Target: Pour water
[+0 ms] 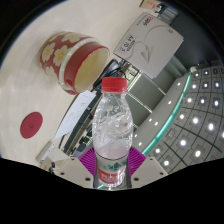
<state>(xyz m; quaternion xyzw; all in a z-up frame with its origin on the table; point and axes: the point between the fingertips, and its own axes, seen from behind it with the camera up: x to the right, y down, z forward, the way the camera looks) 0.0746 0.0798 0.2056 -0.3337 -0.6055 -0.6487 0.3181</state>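
Observation:
A clear plastic water bottle (113, 130) with a red cap and a red-and-green label stands upright between my fingers. My gripper (113, 166) is shut on the bottle, with the magenta pads (88, 161) pressing its lower sides by the label. The whole view is tilted. Beyond the bottle and to its left, a red-and-cream cup (73, 58) appears tipped in the view; its opening faces toward the bottle's cap. I see no water leaving the bottle, and the cap is on.
A white appliance (148, 45) with labels sits beyond the bottle to the right. A dark panel with rows of white lights and a teal edge (190, 110) lies at the right. A red round spot (33, 124) marks the white surface at the left.

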